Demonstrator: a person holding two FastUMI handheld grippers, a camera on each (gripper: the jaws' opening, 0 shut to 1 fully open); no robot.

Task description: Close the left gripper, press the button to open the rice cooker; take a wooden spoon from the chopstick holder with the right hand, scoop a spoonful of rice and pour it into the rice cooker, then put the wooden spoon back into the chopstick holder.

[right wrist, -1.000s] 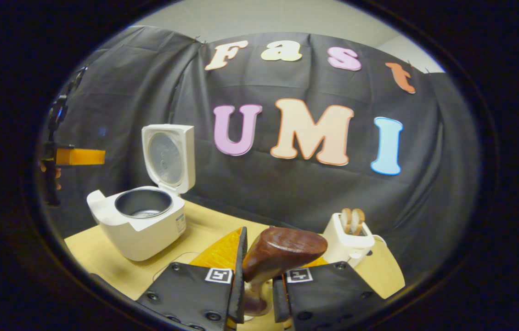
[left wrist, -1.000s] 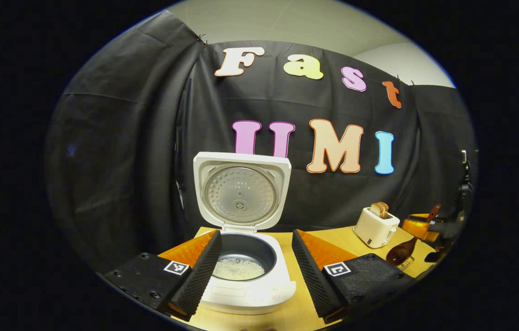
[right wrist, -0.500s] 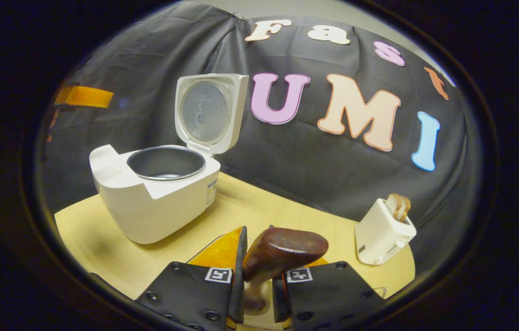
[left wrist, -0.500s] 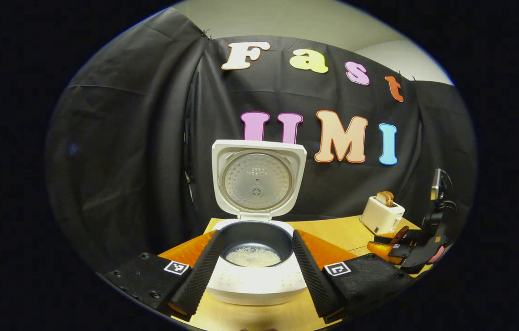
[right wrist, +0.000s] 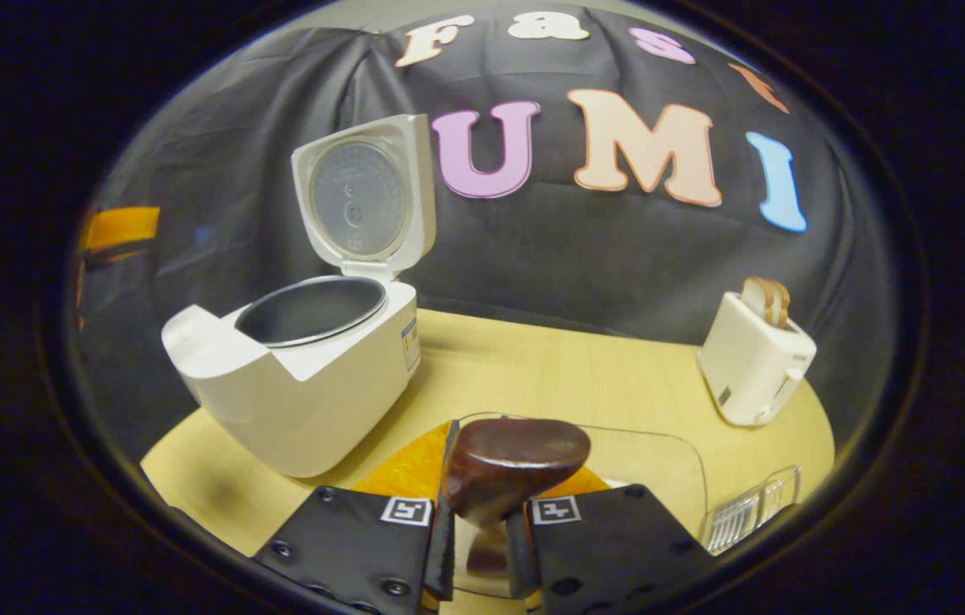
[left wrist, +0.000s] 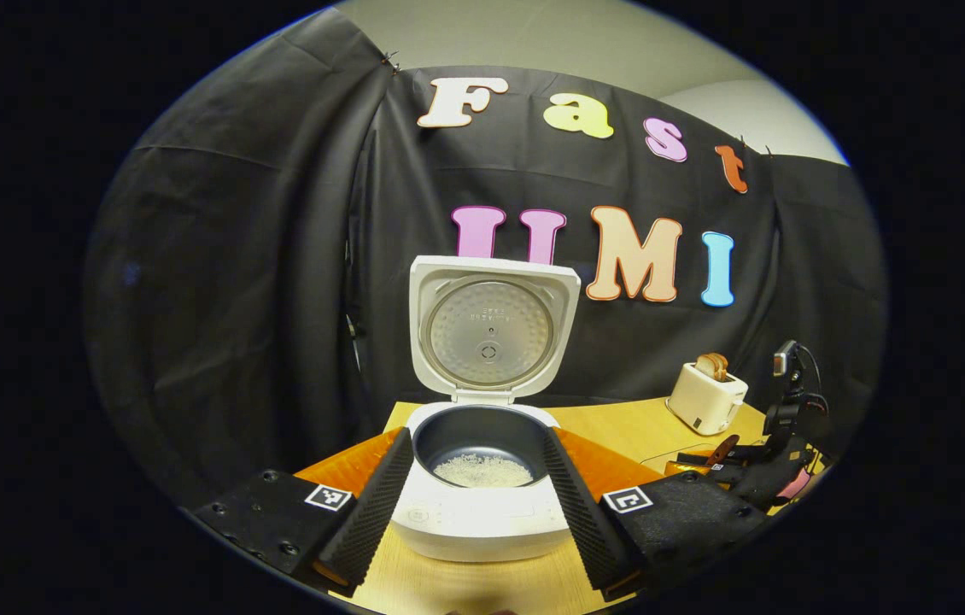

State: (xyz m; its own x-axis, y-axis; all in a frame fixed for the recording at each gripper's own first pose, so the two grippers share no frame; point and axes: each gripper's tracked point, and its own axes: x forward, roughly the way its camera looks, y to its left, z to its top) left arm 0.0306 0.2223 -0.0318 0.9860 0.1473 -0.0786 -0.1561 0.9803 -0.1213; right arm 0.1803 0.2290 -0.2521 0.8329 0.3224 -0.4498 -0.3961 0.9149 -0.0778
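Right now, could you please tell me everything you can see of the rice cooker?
The rice cooker is white, glossy like plastic, and stands on the wooden table. Its hinged lid is raised upright at the back, showing a round metallic inner plate. The dark inner pot is exposed, with a small patch of white rice at the bottom. The left gripper stands open in front of it, not visibly touching.

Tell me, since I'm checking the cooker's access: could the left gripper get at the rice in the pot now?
Probably yes. The lid stands fully up, the pot is uncovered with rice on its bottom, and the left gripper sits open in front of it with nothing between.
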